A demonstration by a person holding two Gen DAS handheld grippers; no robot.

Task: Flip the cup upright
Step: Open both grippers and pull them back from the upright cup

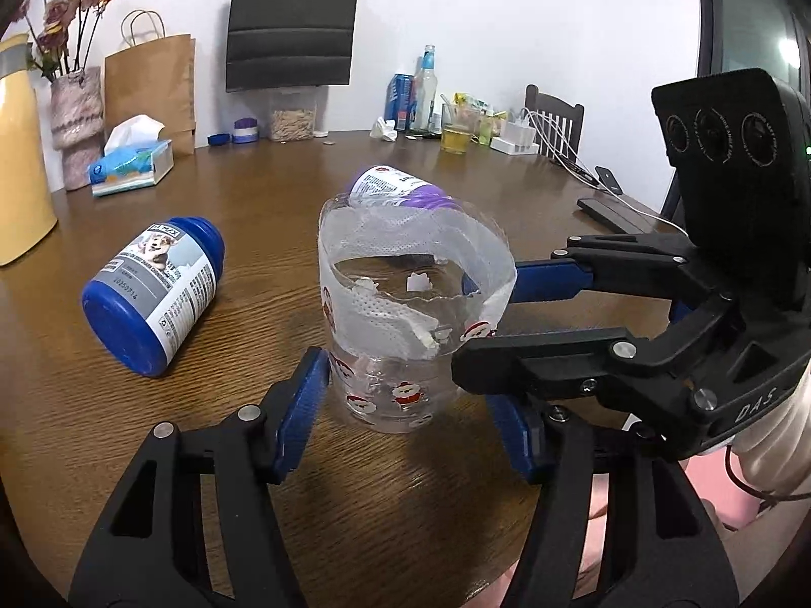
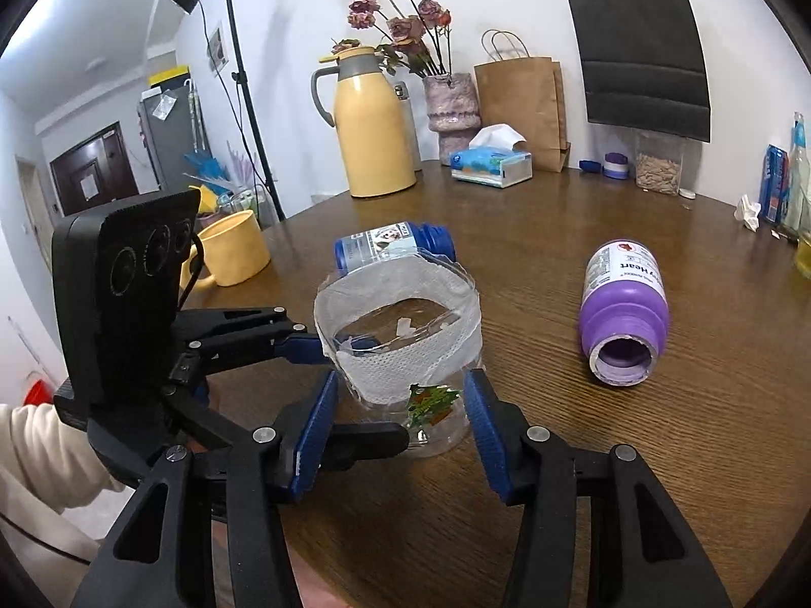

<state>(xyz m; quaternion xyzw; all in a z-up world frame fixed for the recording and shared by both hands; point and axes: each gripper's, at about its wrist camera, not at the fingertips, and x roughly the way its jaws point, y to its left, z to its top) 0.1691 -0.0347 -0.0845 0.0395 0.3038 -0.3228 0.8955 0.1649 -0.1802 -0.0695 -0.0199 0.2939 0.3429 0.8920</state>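
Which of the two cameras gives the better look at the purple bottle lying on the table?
The right wrist view. There the purple bottle lies fully in sight on its side on the table, its open mouth toward the camera. In the left wrist view the clear cup hides most of it; only its label end shows.

Blue bottle (image 1: 154, 299) lies on its side on the wooden table (image 1: 243, 192), at 9 o'clock. Purple bottle (image 2: 624, 311) lies at 3 o'clock, mouth open. Tissue box (image 1: 131, 168) and yellow thermos (image 2: 374, 126) stand near 11 o'clock.
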